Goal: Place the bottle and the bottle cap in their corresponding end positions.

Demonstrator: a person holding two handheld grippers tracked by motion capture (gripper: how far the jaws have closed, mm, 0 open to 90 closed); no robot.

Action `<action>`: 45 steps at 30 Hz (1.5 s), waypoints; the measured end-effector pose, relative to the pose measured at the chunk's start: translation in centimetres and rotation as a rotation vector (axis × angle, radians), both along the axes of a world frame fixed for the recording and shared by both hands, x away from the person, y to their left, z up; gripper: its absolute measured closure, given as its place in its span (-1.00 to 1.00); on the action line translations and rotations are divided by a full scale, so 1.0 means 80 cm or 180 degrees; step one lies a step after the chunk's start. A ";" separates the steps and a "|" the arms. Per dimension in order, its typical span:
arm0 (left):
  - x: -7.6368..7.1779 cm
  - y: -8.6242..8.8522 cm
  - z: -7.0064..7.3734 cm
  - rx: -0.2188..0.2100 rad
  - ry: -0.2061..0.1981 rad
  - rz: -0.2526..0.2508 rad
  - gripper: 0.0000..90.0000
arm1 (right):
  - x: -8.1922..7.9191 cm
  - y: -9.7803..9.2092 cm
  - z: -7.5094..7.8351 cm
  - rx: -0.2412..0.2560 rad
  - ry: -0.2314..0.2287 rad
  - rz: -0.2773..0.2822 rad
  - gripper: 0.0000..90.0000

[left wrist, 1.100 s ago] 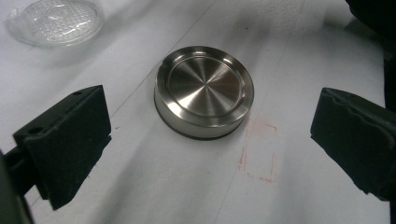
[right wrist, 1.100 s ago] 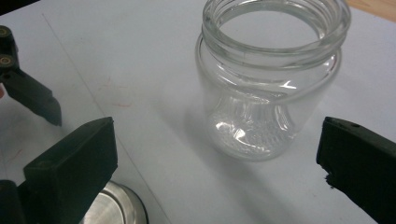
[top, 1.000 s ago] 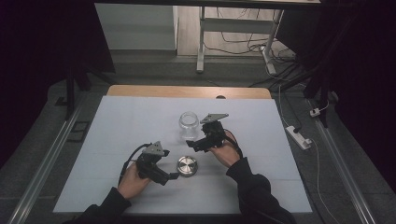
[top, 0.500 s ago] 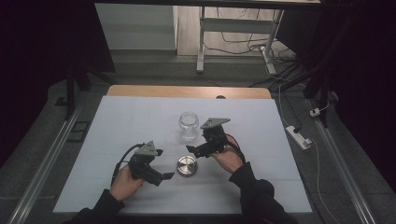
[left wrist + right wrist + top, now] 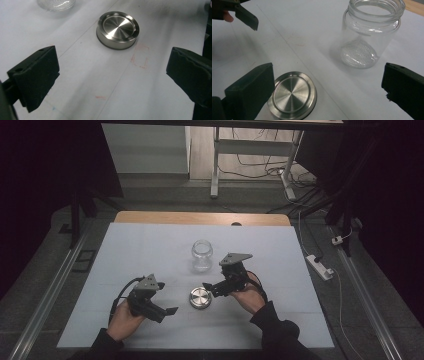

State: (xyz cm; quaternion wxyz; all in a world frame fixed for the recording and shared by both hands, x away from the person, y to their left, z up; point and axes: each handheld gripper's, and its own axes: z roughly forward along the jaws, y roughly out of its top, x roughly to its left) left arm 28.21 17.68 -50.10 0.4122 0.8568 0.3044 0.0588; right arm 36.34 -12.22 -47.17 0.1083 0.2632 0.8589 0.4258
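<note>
At the white-covered table, I have both grippers hovering low around a round metal lid that lies flat on the sheet, rim side up. My left gripper sits to the lid's left, its jaws spread wide and holding nothing; in the left gripper view the lid lies ahead of them, well clear of both jaws, with the base of the glass jar at the top edge. My right gripper is just beside the lid on its right, jaws likewise wide apart and empty. In the right gripper view the lid rests close by the left-hand jaw, though I cannot tell whether they touch, while the open jar stands upright farther off between the two jaws, apart from the lid. From the high view the clear jar stands behind the lid, toward the table's far side, near the right gripper's grey plate. Faint red marks show on the sheet beside the lid in the left gripper view
</note>
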 end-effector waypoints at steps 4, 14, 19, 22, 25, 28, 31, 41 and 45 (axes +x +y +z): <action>-0.005 0.008 0.003 -0.0037 0.0074 0.0028 -1.00 | -0.009 -0.006 0.000 -0.0010 -0.0010 -0.0006 -1.00; -0.019 0.032 0.009 -0.0118 0.0053 0.0166 -1.00 | -0.027 -0.027 0.000 0.0004 -0.0008 -0.0040 -1.00; -0.026 0.046 0.010 -0.0172 0.0080 0.0247 -1.00 | -0.035 -0.037 0.001 0.0000 0.0011 -0.0066 -1.00; -0.031 0.054 0.010 -0.0205 0.0067 0.0298 -1.00 | -0.039 -0.044 0.001 0.0004 0.0001 -0.0079 -1.00; -0.036 0.062 0.010 -0.0217 0.0055 0.0346 -0.99 | -0.044 -0.051 0.000 -0.0017 -0.0007 -0.0119 -1.00; -0.041 0.070 0.010 -0.0230 0.0055 0.0404 -0.99 | -0.048 -0.059 0.000 -0.0030 -0.0037 -0.0147 -1.00; -0.047 0.078 0.009 -0.0221 0.0026 0.0466 -1.00 | -0.052 -0.068 -0.001 -0.0033 -0.0063 -0.0191 -1.00; -0.068 0.108 0.002 -0.0229 -0.0040 0.0700 -1.00 | -0.067 -0.098 -0.006 -0.0059 -0.0145 -0.0327 -1.00; -0.076 0.118 -0.001 -0.0220 -0.0048 0.0785 -1.00 | -0.073 -0.111 -0.009 -0.0046 -0.0136 -0.0397 -1.00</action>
